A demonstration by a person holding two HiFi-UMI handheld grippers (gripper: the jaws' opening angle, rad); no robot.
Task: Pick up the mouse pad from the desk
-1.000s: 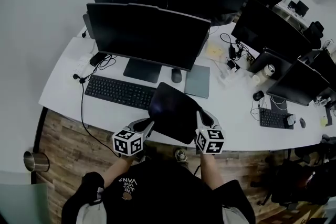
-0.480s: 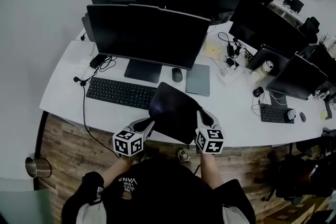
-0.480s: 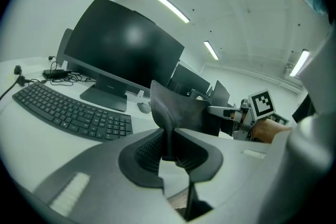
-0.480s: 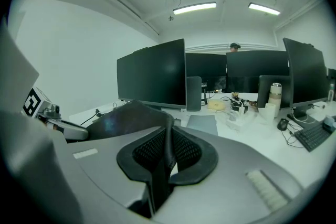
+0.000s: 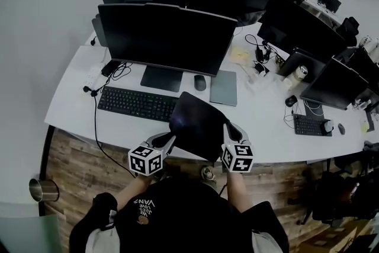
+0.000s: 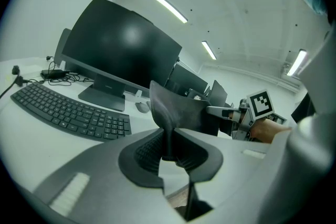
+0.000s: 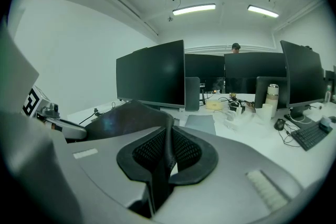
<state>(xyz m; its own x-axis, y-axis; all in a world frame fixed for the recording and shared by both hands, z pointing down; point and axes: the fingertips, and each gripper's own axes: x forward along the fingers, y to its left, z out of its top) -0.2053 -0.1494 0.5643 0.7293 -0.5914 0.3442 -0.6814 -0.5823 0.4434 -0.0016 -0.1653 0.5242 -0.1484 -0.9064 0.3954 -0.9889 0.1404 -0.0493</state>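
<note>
The black mouse pad [image 5: 198, 126] hangs lifted above the white desk's front edge, held between both grippers. My left gripper [image 5: 172, 140] is shut on its near left edge, and in the left gripper view the pad [image 6: 173, 113] stands pinched on edge between the jaws. My right gripper [image 5: 227, 132] is shut on the pad's near right edge; the right gripper view shows the pad [image 7: 126, 118] bowed up to the left of the jaws [image 7: 169, 152]. The other gripper's marker cube [image 6: 261, 104] shows beyond the pad.
A black keyboard [image 5: 137, 103], a big monitor [image 5: 166, 38] on its stand, a mouse [image 5: 199, 83] and a grey pad [image 5: 224, 88] lie on the white desk [image 5: 77, 98]. More monitors, cables and a cup [image 5: 304, 74] crowd the right. A person stands at the far back.
</note>
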